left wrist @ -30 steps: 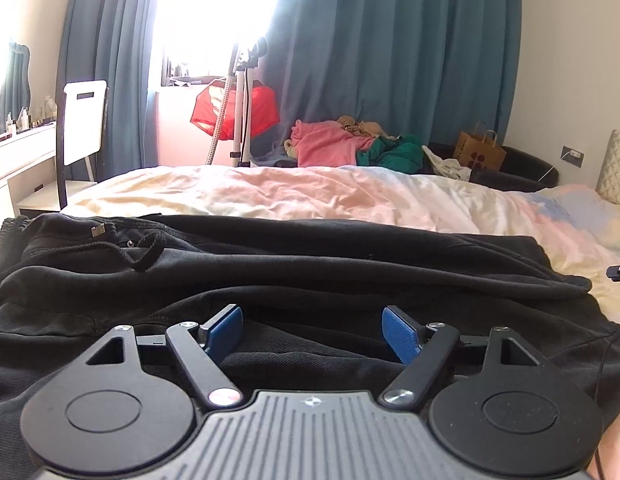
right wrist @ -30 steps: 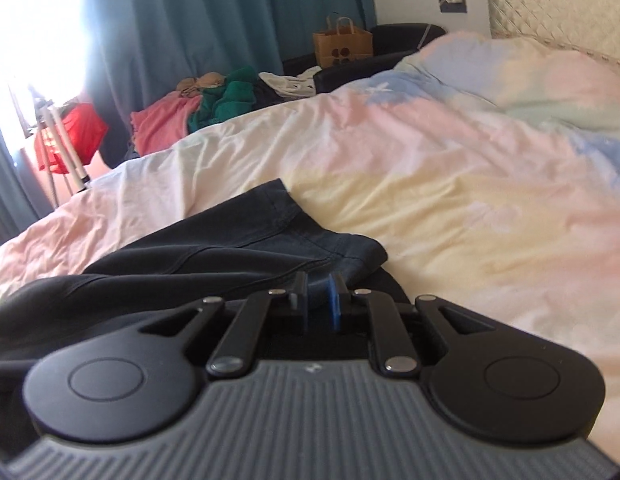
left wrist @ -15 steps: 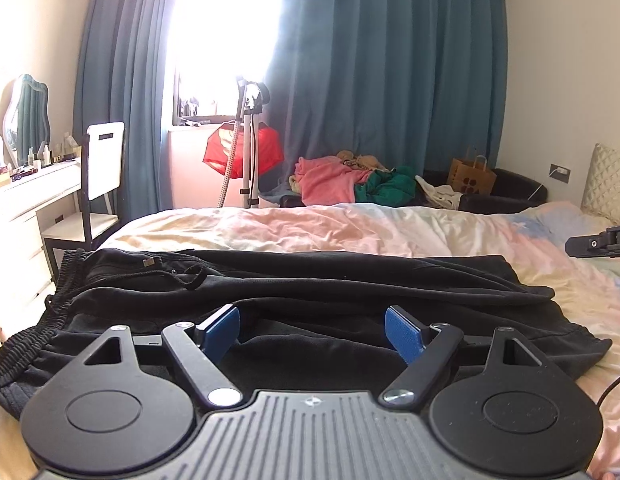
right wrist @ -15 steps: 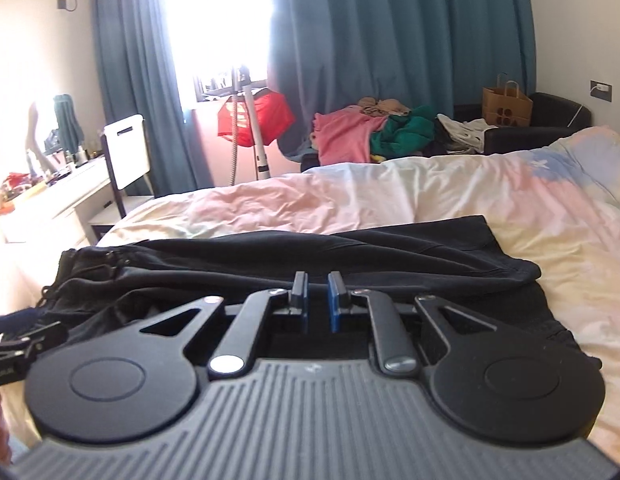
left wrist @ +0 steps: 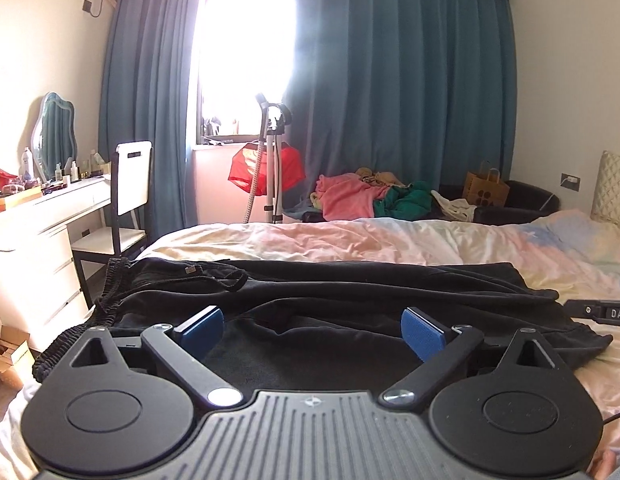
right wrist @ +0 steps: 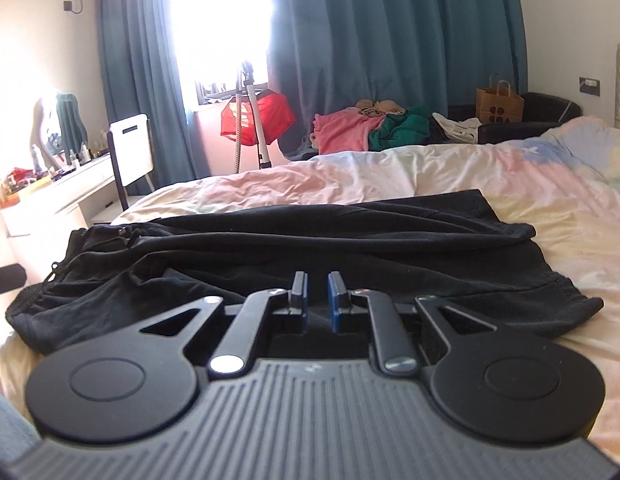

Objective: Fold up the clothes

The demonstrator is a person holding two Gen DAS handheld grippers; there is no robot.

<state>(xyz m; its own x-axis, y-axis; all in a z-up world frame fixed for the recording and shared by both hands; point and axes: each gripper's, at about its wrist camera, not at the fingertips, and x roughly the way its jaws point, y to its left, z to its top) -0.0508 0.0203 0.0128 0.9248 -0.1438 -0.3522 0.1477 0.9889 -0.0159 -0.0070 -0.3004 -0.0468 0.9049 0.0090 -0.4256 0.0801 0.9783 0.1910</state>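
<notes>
Black pants [left wrist: 350,292] lay flat across my bed [left wrist: 350,240]. My left gripper [left wrist: 312,330] hung over them, jaws opening wide, nothing between. My right gripper [right wrist: 318,300] was nearly together, empty. A paper bag [right wrist: 499,104] stood at one o'clock.

Pastel tie-dye bedsheet [left wrist: 350,240] spans the centre; teal floor-length curtains [left wrist: 402,80] at 12 o'clock flank a bright window [left wrist: 246,52]. White dressing table [left wrist: 42,216] with wavy-framed mirror [left wrist: 54,136] at 9 o'clock, white-backed chair [left wrist: 132,184] beside it. Red bag on a tripod stand [left wrist: 266,168] at 12 o'clock; pink-and-green clothing heap [left wrist: 370,196] and brown paper bag [left wrist: 486,188] at 2 o'clock.
</notes>
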